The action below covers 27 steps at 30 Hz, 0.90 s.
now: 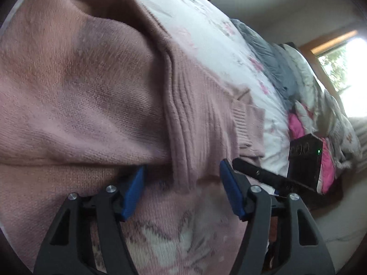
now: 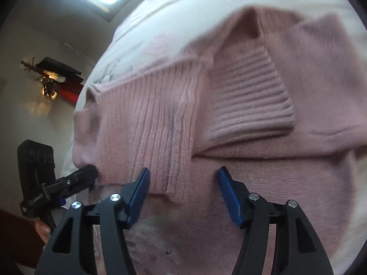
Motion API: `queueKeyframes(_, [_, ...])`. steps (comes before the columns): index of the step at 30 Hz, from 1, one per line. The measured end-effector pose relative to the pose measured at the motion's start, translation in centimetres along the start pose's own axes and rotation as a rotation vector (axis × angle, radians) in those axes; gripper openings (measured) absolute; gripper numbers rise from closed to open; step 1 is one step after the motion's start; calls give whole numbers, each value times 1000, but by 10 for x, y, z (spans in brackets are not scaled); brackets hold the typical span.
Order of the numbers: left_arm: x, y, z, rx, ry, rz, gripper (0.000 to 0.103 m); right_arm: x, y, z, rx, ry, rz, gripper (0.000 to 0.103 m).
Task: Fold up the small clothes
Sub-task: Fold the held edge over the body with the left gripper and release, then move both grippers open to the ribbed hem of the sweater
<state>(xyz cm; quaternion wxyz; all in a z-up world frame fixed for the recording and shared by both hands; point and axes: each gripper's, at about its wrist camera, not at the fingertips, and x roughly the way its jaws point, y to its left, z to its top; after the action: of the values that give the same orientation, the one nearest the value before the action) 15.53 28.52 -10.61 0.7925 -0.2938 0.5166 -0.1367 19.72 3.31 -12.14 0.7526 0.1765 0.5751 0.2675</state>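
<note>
Pink knitted sweater (image 1: 96, 96) lies partly folded on the bed (image 1: 213, 45), just ahead of both tools. The left tool (image 1: 181, 192) is released, its blue pads spread over the ribbed hem. The right tool (image 2: 183, 194) is released too, above the ribbed cuff (image 2: 250, 96).

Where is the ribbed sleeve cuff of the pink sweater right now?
In the right wrist view the ribbed cuff lies folded across the pink sweater, right of centre, beside the ribbed hem band and ahead of the open right gripper.
</note>
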Motion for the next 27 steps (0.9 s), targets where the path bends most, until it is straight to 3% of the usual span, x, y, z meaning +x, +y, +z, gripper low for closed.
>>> queueKeyframes(1, [1, -1, 0, 1, -4, 11, 50, 2, 1, 0, 0, -2, 2, 49])
queueKeyframes(3, [4, 0, -1, -13, 19, 6, 12, 5, 1, 0, 17, 14, 47, 13])
queueKeyframes(6, [-4, 2, -2, -40, -4, -31, 9, -4, 10, 0, -14, 7, 60, 12])
queueKeyframes(10, [-23, -1, -7, 19, -47, -48, 7, -32, 20, -3, -38, -45, 115, 12])
queueKeyframes(16, [-15, 17, -12, 4, -13, -3, 7, -26, 10, -6, -41, -17, 41, 12])
queueKeyframes(20, [-14, 31, -14, -25, -7, -20, 11, -6, 0, -9, -26, 7, -8, 12])
queueKeyframes(23, [-24, 26, -20, -3, -12, 11, 16, -4, -1, -15, -34, 8, -20, 18])
queueKeyframes(27, [-63, 12, -43, 79, -70, 78, 62, -35, 10, -32, -72, -39, -40, 28])
